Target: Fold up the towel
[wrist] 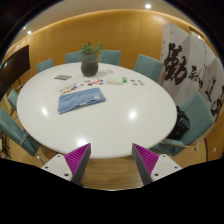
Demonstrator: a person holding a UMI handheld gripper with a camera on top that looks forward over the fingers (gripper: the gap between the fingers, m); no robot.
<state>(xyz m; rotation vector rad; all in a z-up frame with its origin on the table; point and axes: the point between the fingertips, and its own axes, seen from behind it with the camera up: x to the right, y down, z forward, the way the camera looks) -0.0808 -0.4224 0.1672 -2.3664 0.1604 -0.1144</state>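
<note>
A blue towel [81, 98] lies flat, roughly folded, on the left part of a large white oval table [110, 125], far beyond my fingers. My gripper [112, 163] is open, its two magenta-padded fingers [76, 160] spread wide with nothing between them. Through the gap I see only wooden floor [112, 172] and the table's near edge. The gripper hangs back from the table, well short of the towel.
A potted plant [90, 62] stands at the far side of the table, with small items [118, 80] scattered beside it. Teal chairs [148, 66] ring the table. A white banner with black calligraphy [190, 75] stands at the right, and a dark bag [180, 128] sits below it.
</note>
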